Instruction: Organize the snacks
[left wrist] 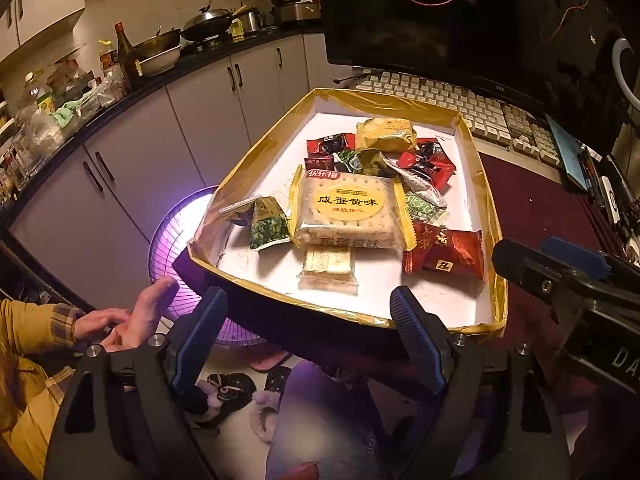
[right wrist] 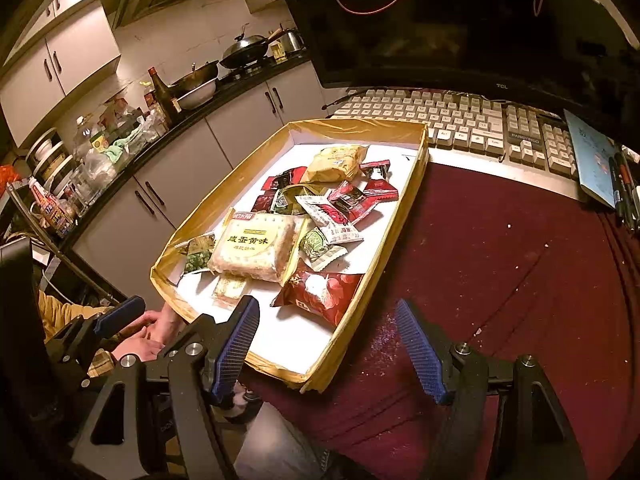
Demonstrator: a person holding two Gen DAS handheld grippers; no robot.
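Observation:
A shallow white tray with a gold-taped rim point(left wrist: 486, 216) point(right wrist: 416, 172) sits on a dark red tabletop and holds several wrapped snacks. A large cracker pack with a yellow label point(left wrist: 347, 212) point(right wrist: 256, 248) lies in the middle, a red pack point(left wrist: 444, 256) point(right wrist: 320, 292) near the front, a yellow pack point(left wrist: 386, 134) point(right wrist: 334, 164) at the back. My left gripper point(left wrist: 308, 300) stands open just short of the tray's near rim, holding nothing. My right gripper point(right wrist: 326, 312) is open over the tray's near right corner, empty. In the left wrist view the right gripper's fingers point(left wrist: 576, 256) show at the right.
A keyboard point(right wrist: 448, 120) and a dark monitor point(right wrist: 440, 24) stand behind the tray; a blue booklet and pens point(right wrist: 600, 160) lie at the right. A person's hand point(left wrist: 132, 316) rests left of the tray above a glowing heater point(left wrist: 180, 240). Kitchen counter with cookware point(left wrist: 120, 64) beyond.

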